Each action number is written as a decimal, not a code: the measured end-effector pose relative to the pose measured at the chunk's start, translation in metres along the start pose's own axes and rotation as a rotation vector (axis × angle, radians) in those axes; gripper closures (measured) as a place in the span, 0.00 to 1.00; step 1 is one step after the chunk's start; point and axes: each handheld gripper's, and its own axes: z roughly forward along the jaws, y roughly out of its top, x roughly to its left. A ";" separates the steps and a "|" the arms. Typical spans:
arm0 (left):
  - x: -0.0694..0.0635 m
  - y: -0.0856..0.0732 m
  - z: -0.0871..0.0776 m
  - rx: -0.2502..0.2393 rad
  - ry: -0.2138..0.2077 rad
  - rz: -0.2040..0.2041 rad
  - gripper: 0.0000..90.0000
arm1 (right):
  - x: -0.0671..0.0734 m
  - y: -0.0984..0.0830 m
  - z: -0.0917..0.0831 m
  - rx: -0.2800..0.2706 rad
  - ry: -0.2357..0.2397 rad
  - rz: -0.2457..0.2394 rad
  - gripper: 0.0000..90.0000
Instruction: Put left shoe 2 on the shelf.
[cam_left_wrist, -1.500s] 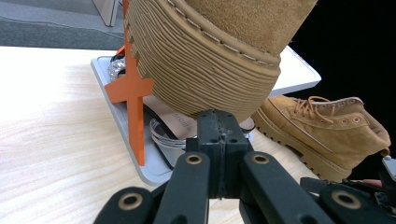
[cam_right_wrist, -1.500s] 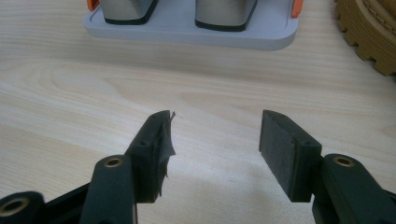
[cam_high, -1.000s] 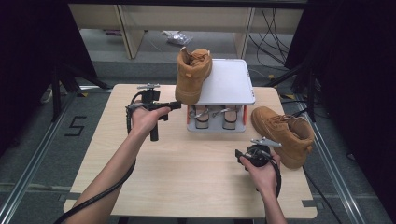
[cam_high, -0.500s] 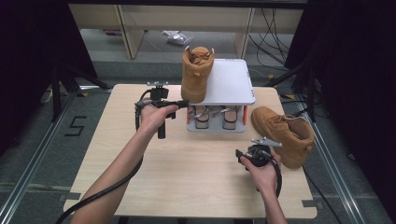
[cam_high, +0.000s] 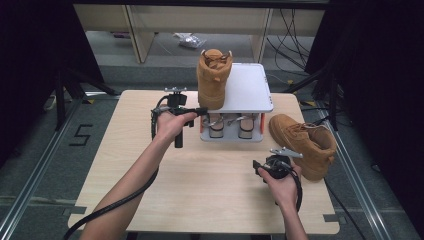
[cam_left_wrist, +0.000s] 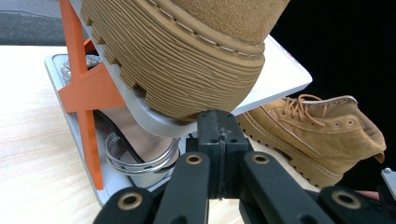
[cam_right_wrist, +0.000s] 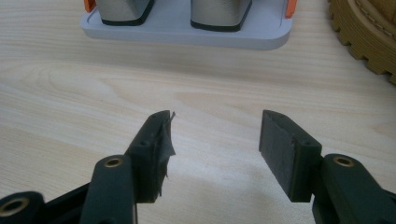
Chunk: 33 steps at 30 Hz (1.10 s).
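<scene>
Here the left gripper (cam_left_wrist: 219, 140), jaws closed on nothing, nudges the boot (cam_high: 214, 77) overhanging the rack (cam_high: 247, 92) (it could topple); right gripper (cam_right_wrist: 212, 149) gapes empty.

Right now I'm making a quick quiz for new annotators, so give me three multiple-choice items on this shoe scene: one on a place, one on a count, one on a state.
1. Where does the boot on the rack stand?
A. on the rack's top shelf
B. on the floor
C. under the table

2. How many tan boots are in the high view?
A. one
B. two
C. four

3. How do the right claw's jaws stand?
A. apart, with nothing between them
B. shut on a boot
C. shut on a sandal

Answers:
1. A, its sole rests on the grey top shelf.
2. B, one is on the rack and the other boot lies on the table.
3. A, the right gripper view shows bare wood between the jaws.
</scene>
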 end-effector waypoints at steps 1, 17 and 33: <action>0.000 0.000 0.000 0.000 0.000 0.004 1.00 | -0.001 0.000 0.000 -0.003 0.001 -0.001 0.50; 0.007 -0.012 -0.043 -0.067 0.042 0.095 0.85 | -0.002 0.002 -0.004 -0.022 0.000 0.007 0.50; 0.038 -0.064 -0.095 -0.149 0.100 0.095 0.76 | -0.014 0.009 -0.019 -0.066 -0.031 0.029 0.50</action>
